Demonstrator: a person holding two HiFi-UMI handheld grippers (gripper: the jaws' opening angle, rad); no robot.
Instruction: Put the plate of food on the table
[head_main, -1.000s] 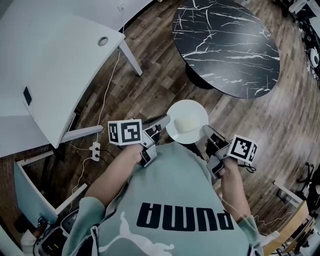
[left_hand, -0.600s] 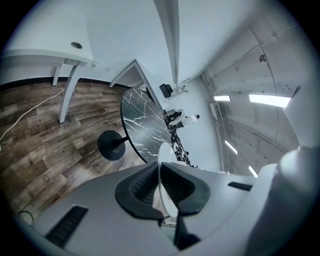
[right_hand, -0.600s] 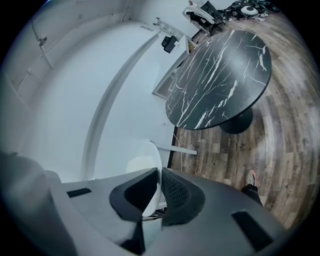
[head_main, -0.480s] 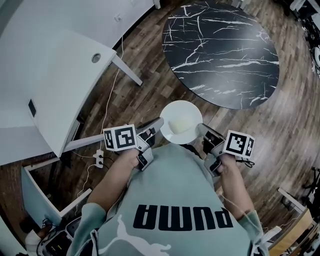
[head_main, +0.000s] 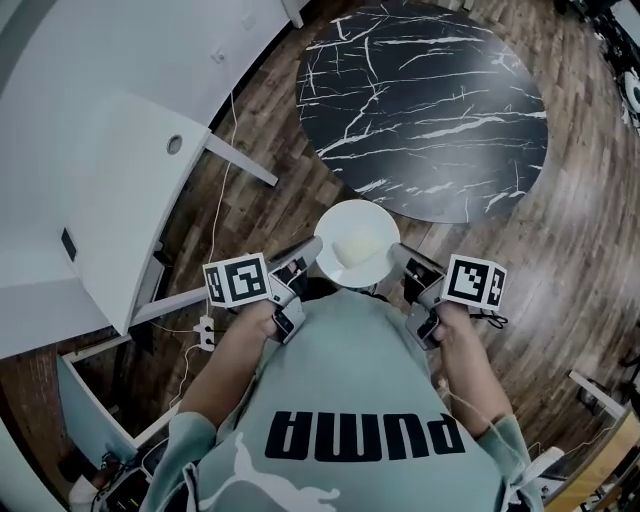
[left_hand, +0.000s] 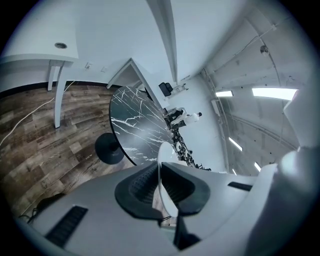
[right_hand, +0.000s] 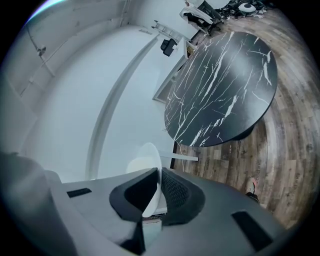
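The left gripper (head_main: 311, 251) pinches the plate (head_main: 357, 243) by its left rim. In the left gripper view the two dark ribbed pads are drawn in narrow, with the thin white rim standing edge-on between them and touching both. The right gripper (head_main: 399, 257) does the same on the opposite rim. In its own view the jaws are nearly together, with the plate's edge caught in the slot and the rest of the white disc rising past the pads.

The plate sits level between the two grippers, in the air just in front of the person's chest. A pale mound of food (head_main: 360, 240) lies near its middle; what kind cannot be told. Each gripper touches only the plate.

The plate is not on the table (head_main: 430, 100). In the head view it hangs over the wood floor (head_main: 560, 250), just short of the near edge of the round black top with white veins. Both gripper views show that top ahead, beyond the jaws. A white desk (head_main: 90, 150) stands off to the left, with a cable (head_main: 222, 180) trailing across the floor beside it.
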